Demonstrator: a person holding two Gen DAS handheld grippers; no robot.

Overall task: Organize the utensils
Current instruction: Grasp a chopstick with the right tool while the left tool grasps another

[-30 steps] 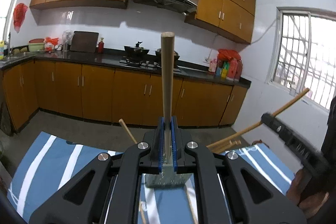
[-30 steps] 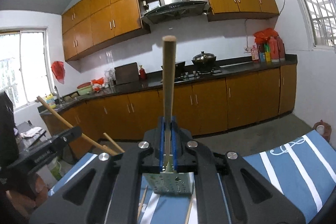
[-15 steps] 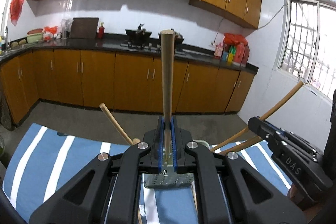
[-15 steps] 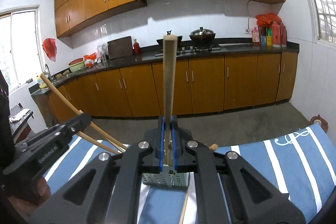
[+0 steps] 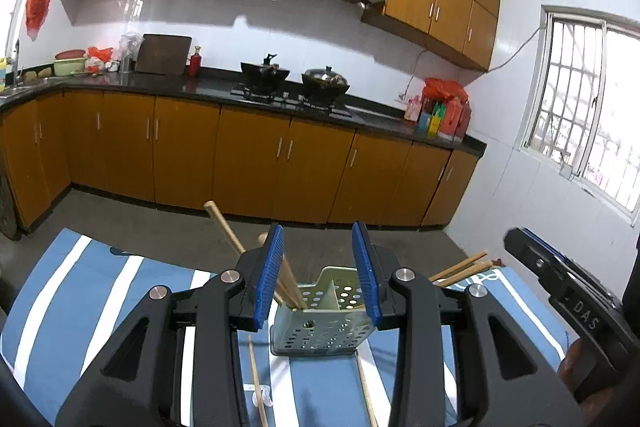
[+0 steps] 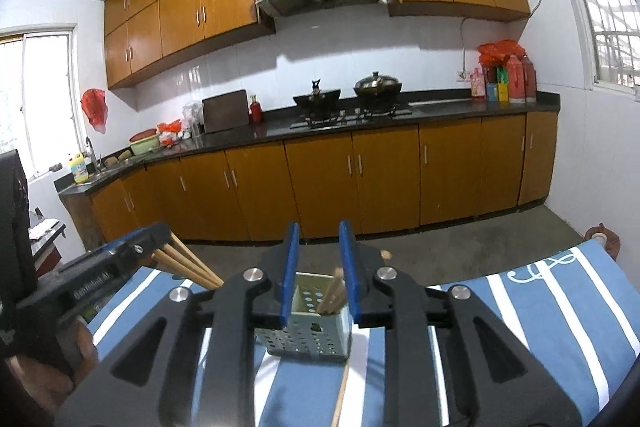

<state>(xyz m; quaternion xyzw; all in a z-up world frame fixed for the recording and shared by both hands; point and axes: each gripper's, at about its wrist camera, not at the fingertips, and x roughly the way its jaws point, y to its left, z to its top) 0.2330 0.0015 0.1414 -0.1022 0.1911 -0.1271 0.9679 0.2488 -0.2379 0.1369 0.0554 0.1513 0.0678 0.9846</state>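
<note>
Orange-brown kitchen cabinets and a dark counter fill the background, while the near tabletop (image 5: 100,291) wears a blue cloth with white stripes, soft enough to bunch under a nudge. On it stands the perforated utensil holder (image 5: 320,331), a pale boxy caddy with round holes and a centre divider; it looks light, so a knock from either claw could tip or slide it. The left claw (image 5: 318,279) hangs above it with its ridged blue pads spread apart and nothing between them, and the right claw (image 6: 318,271) is likewise parted and empty over the same holder. Wooden chopsticks (image 5: 240,247) lean steeply out of the holder's left compartment in the left wrist view, their smooth round shafts just beside the left pad; pulling the claw away carelessly might catch them and drag them out or topple the caddy. More chopsticks (image 5: 256,383) lie loose on the cloth in front of the holder, thin and prone to rolling, so a pinch from above may slip off them.
</note>
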